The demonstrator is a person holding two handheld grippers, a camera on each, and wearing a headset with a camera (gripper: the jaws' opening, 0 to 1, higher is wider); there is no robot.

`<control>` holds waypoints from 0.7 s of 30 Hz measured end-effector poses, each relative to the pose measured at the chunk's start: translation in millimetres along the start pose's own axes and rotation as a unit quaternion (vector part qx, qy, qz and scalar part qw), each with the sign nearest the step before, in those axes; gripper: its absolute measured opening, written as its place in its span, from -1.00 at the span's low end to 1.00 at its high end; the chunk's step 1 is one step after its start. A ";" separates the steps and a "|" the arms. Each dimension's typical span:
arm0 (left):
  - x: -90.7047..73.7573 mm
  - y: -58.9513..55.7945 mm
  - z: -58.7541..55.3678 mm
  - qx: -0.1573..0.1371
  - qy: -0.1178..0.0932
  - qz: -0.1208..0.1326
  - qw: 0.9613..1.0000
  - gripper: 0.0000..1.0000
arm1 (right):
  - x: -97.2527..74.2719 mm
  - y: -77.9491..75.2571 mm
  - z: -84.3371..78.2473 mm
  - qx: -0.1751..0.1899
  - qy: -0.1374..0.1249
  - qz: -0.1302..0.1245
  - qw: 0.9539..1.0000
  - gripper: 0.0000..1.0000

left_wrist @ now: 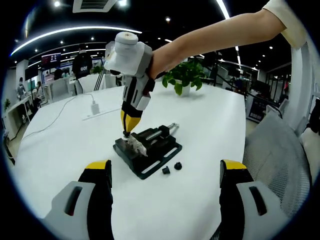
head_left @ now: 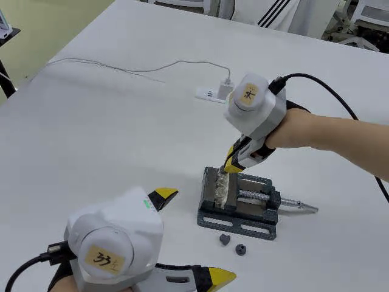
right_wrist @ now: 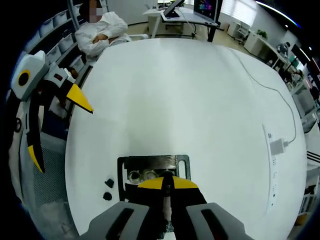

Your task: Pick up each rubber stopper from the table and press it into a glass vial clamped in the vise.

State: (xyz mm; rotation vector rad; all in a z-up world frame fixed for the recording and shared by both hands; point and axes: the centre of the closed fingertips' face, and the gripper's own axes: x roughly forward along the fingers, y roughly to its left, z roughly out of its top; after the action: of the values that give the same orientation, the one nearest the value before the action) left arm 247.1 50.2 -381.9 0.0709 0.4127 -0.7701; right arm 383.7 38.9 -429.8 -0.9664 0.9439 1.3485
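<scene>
Your right tongs (head_left: 228, 167), tips closed, sit over the vials (head_left: 222, 188) in the vise (head_left: 243, 213); left tongs (left_wrist: 166, 165) gape empty; two rubber stoppers (head_left: 225, 239) lie beside it.

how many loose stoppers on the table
2. One stopper lies on the table by the vise, the second stopper beside it; the right gripper may hide another.

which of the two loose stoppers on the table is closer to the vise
The left rubber stopper in the head view, just off the vise base; the other rubber stopper lies farther out, toward the person.
</scene>
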 end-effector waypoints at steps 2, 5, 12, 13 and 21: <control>0.1 -0.3 0.0 0.000 0.000 -0.001 1.000 0.76 | -0.3 -0.4 -0.4 0.003 -0.007 -0.006 1.000 -0.98; 0.3 -0.8 -0.1 0.000 0.000 -0.002 1.000 0.76 | -1.4 -0.3 -1.7 0.007 -0.017 -0.014 1.000 -0.94; 0.4 -0.2 0.1 0.000 0.001 -0.002 1.000 0.76 | -2.3 13.4 -7.7 0.016 -0.035 -0.011 0.999 -0.51; 0.2 0.7 0.3 -0.001 0.000 -0.001 1.000 0.76 | -2.0 17.5 -7.7 0.028 -0.042 -0.008 0.999 -0.50; -2.1 6.6 -1.0 0.001 0.002 0.001 1.000 0.76 | -2.4 36.0 -9.7 0.059 -0.084 -0.016 0.995 0.01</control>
State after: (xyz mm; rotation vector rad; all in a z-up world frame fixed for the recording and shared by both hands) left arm 250.0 56.5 -382.6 0.0746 0.4149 -0.7688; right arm 347.7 28.8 -431.3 -0.7630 0.8661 1.3106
